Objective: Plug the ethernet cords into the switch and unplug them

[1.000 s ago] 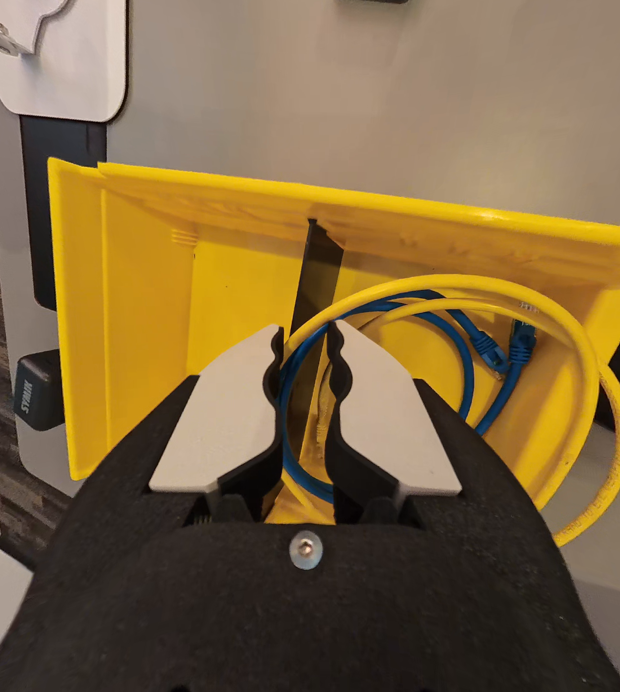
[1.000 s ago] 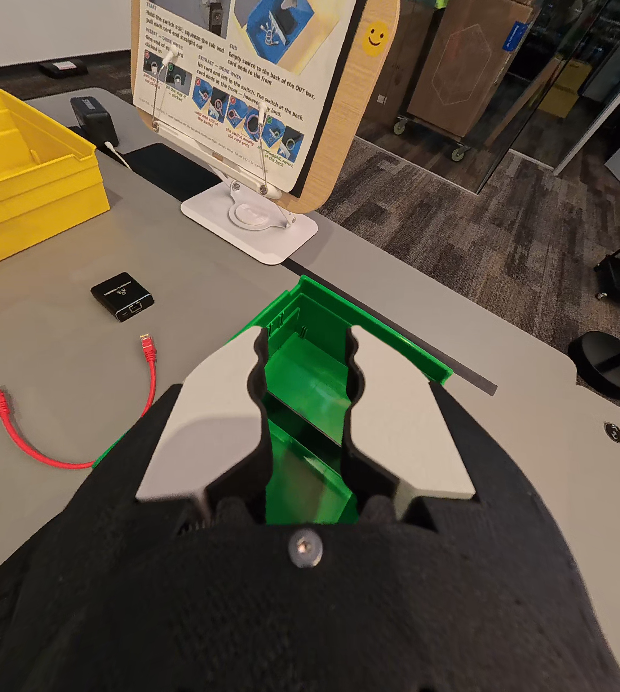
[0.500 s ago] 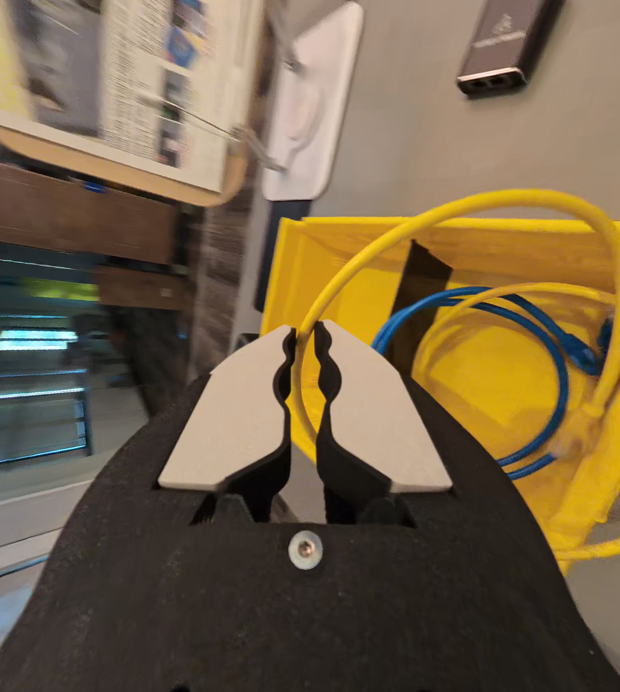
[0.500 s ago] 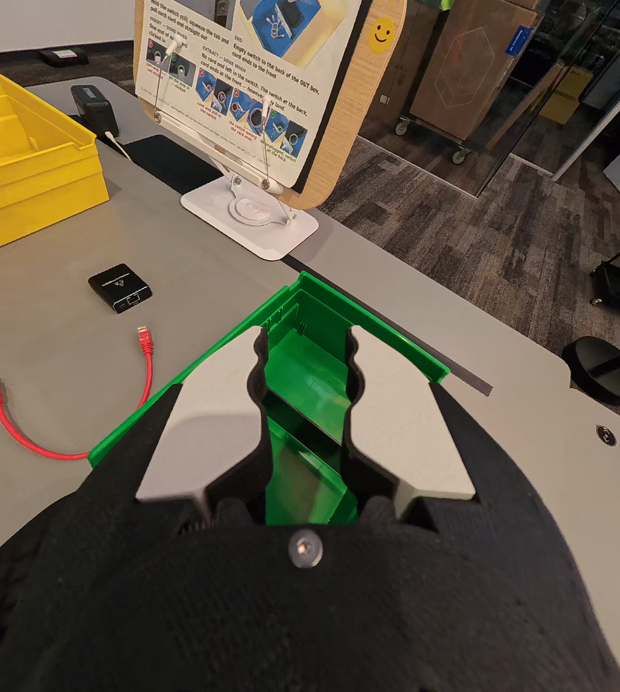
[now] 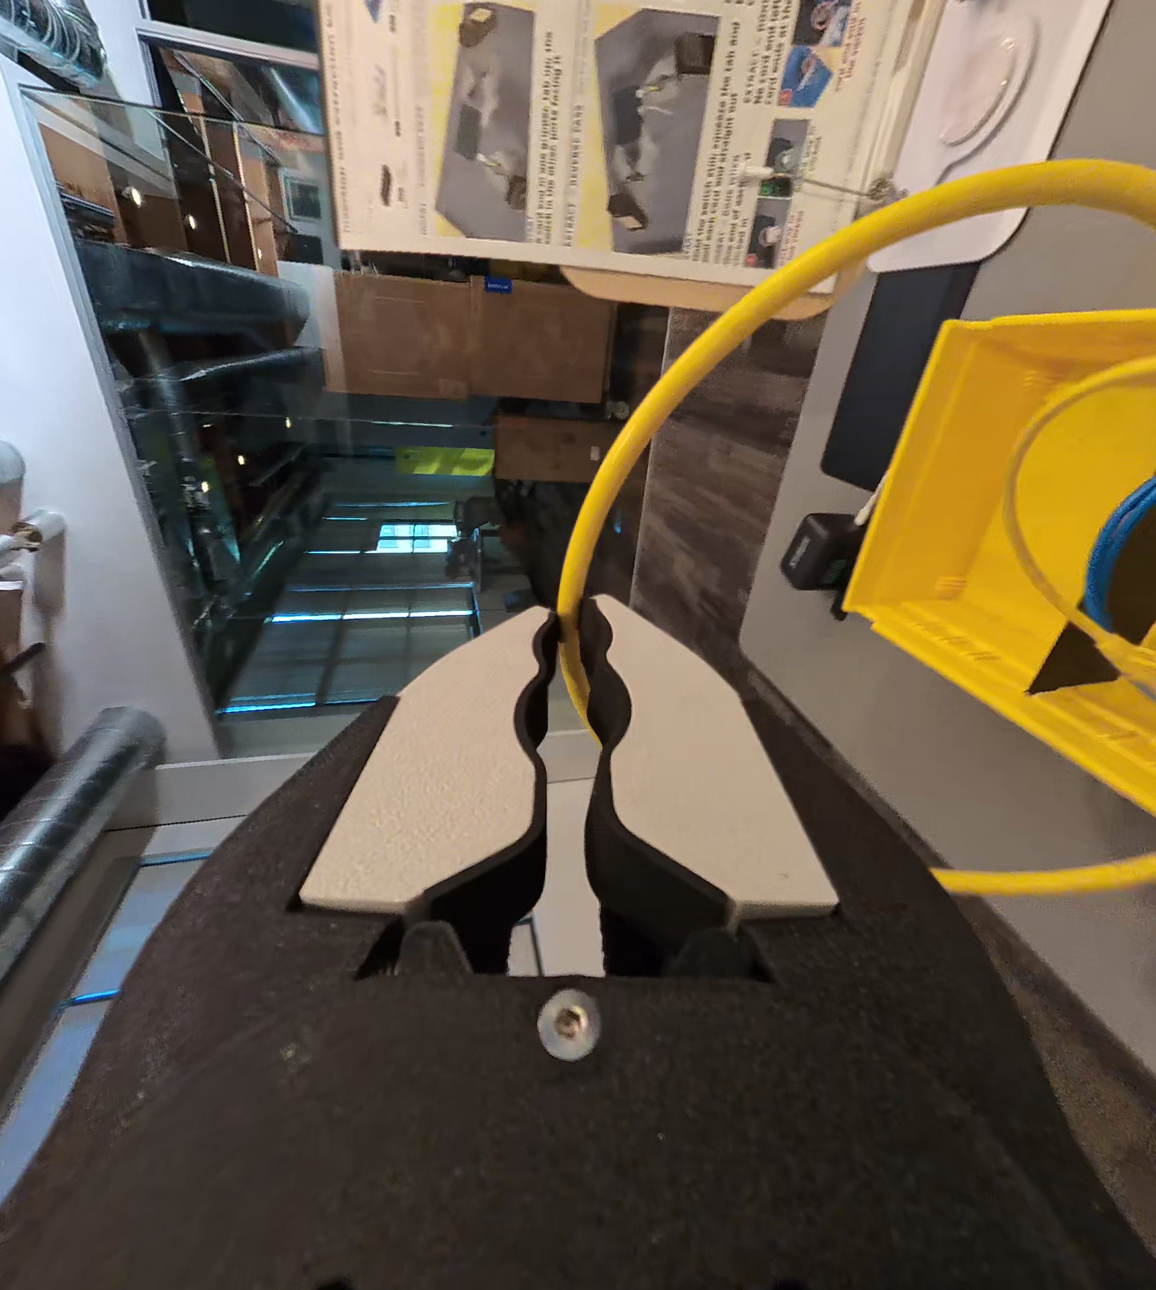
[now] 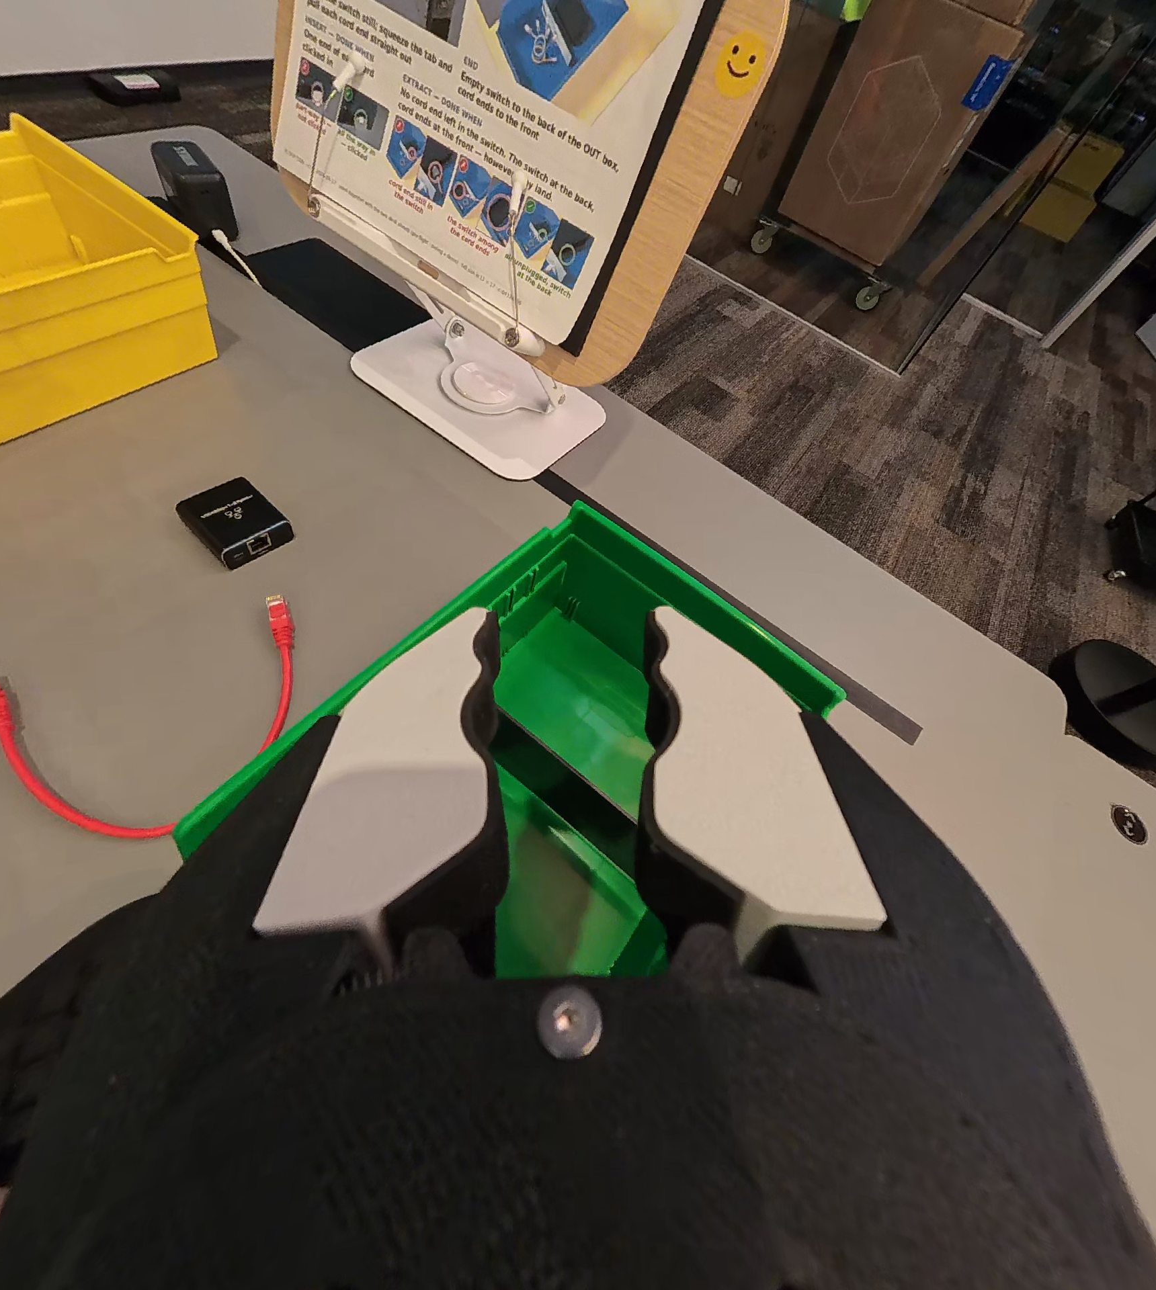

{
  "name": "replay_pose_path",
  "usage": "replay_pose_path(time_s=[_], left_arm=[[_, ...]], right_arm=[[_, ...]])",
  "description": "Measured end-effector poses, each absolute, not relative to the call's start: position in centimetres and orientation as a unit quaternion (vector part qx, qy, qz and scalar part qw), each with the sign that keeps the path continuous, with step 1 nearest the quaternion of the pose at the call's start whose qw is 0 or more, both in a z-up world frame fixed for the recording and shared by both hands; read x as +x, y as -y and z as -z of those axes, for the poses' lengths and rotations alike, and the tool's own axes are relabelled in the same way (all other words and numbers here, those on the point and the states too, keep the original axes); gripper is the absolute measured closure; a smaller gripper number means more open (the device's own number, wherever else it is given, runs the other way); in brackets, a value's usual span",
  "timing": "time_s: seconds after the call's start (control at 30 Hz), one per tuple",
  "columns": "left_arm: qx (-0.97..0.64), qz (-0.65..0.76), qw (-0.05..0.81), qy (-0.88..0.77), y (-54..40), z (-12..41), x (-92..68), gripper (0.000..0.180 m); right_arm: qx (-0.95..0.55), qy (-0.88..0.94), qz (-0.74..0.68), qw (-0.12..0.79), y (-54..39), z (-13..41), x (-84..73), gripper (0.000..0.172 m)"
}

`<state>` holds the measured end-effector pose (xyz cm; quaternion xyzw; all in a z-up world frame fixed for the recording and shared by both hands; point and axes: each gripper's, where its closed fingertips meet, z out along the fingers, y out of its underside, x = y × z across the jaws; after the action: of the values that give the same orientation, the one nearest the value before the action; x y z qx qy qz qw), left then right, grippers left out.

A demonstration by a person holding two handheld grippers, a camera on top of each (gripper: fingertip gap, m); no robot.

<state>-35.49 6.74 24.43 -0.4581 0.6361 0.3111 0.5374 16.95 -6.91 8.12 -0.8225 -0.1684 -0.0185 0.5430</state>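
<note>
Grey bench (image 6: 107, 628) | left hand-held gripper (image 5: 569, 628) pinches yellow cord (image 5: 631, 447) mid-loop, lifting it clear of yellow bin (image 5: 924, 558) | right hand-held gripper (image 6: 565, 628) wide, waiting above green bin (image 6: 701, 614) | switch (image 6: 234, 520) on bench beside red cord (image 6: 142, 827), port free.

Office-like workspace: carpet (image 6: 875, 433), glass partitions (image 6: 1120, 139)

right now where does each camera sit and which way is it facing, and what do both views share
Left wrist view: sits on the left claw, rolled sideways, looking past the table edge at the room and instruction board; its own fingers pinch the yellow cord lifted from the yellow bin.
Right wrist view: sits on the right claw, looking down over the green bin, with switch and red cord to its left; its own fingers stand apart, holding nothing.
Shared: grey table, yellow bin, instruction board.
</note>
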Motion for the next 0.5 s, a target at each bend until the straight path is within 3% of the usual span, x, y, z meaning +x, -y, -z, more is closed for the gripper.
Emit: replay_pose_path(time_s=[0.3,0.5], left_arm=[[-0.440,-0.319,0.535,-0.646,-3.5,-34.8,-29.5,0.175],[-0.425,-0.227,0.530,-0.698,-0.4,-29.5,-20.6,0.175]], right_arm=[[-0.824,0.156,0.012,0.544,7.7,-7.8,17.9,0.131],[-0.818,0.146,0.008,0.556,8.8,-8.0,18.7,0.131]])
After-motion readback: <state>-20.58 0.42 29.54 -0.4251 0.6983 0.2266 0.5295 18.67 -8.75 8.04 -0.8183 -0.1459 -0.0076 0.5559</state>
